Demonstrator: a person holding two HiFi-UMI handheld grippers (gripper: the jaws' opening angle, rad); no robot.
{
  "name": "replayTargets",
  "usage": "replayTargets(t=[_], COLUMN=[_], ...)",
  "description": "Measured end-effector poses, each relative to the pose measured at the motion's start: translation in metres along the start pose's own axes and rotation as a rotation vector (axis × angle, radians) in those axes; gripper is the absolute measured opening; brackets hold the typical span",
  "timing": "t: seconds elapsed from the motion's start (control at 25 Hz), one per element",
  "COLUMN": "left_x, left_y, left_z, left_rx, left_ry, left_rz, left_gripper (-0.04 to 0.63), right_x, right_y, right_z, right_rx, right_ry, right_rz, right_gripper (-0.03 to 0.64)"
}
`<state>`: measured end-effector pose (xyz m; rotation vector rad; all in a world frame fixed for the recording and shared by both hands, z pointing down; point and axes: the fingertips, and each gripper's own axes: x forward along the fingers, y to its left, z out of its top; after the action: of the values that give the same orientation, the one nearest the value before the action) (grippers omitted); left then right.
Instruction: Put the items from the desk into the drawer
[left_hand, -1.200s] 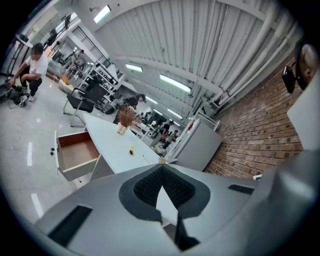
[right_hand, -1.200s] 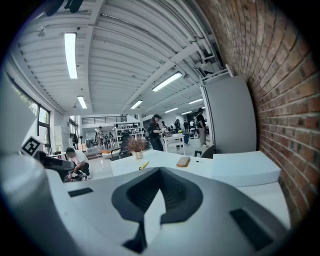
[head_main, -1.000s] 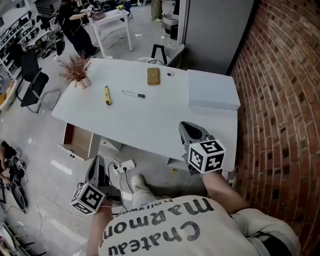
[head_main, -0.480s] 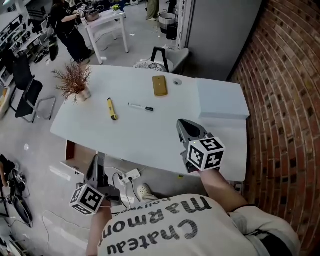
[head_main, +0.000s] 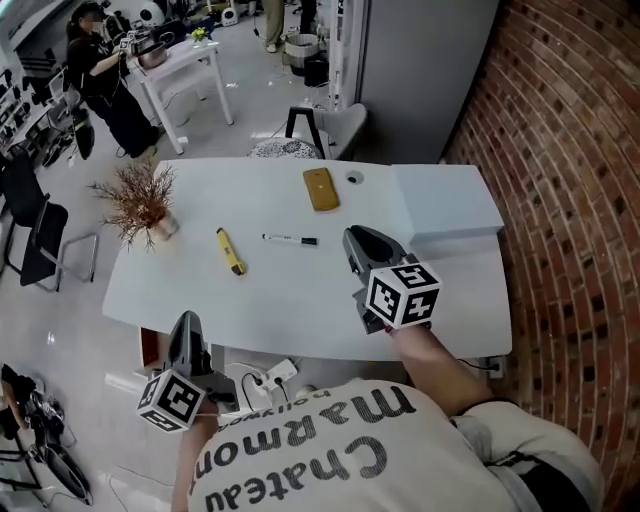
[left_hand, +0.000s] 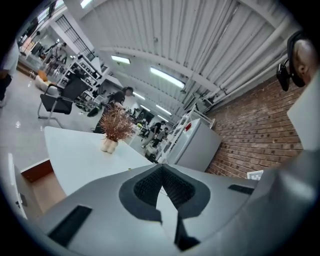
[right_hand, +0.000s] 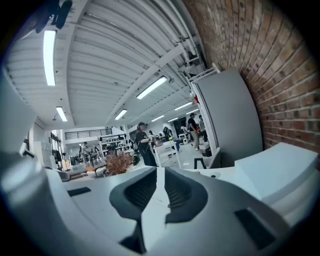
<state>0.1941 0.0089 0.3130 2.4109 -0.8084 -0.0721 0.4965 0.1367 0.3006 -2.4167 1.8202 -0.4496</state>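
On the white desk (head_main: 300, 290) lie a yellow marker (head_main: 231, 251), a black-and-white pen (head_main: 290, 239) and an amber phone (head_main: 320, 189), with a small round thing (head_main: 352, 179) beside the phone. The open drawer (head_main: 148, 346) shows below the desk's near left corner; its brown inside (left_hand: 37, 172) also shows in the left gripper view. My left gripper (head_main: 186, 322) hangs in front of the desk edge above the drawer, shut and empty (left_hand: 161, 169). My right gripper (head_main: 352, 238) is over the desk, right of the pen. Its jaws (right_hand: 160, 172) have just been opening to a thin slit with nothing between them.
A dried plant in a small vase (head_main: 140, 205) stands at the desk's left end. A raised white block (head_main: 447, 205) fills the right back corner. A brick wall (head_main: 570, 200) runs along the right. A power strip (head_main: 270, 375) and cables lie under the desk. A person (head_main: 100, 80) stands far back.
Both grippers have moved forward towards the desk. The right one now reaches further over the desktop, nearer the pen. The left one has come up to the desk's front edge by the drawer.
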Motion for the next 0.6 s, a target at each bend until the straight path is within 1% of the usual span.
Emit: replayTargets(t=[0.08,0.16,0.28,0.32,0.44,0.6], left_x=[0.006,0.010,0.017,0.020,0.029,0.046], left_y=[0.010,0.020,0.034,0.037,0.052,0.068], left_z=[0.002,0.000,-0.004,-0.005,-0.007,-0.012], left_rx=[-0.004,-0.004,-0.012,-0.020,-0.044,-0.061], left_ry=[0.003,0.021,0.042,0.040,0.033,0.071], left_rz=[-0.010,-0.003,0.025,0.034,0.065,0.112], left_gripper=[0.002,0.002,0.002,0.002,0.002,0.002], right_x=[0.013,0.023,0.039,0.045,0.071,0.114], right_y=[0.001,-0.001,-0.014,-0.020,-0.039,-0.063], right_z=[-0.011,-0.023,-0.039,-0.042,-0.053,-0.063], right_rx=[-0.003,0.007,0.016,0.019,0.041,0.039], right_ry=[0.024,0.061,0.120,0.139,0.184,0.251], right_rz=[-0.012,-0.026,-0.052,-0.060,-0.079,-0.097], right_gripper=[0.077,0.083,0.109,0.122,0.131,0.195])
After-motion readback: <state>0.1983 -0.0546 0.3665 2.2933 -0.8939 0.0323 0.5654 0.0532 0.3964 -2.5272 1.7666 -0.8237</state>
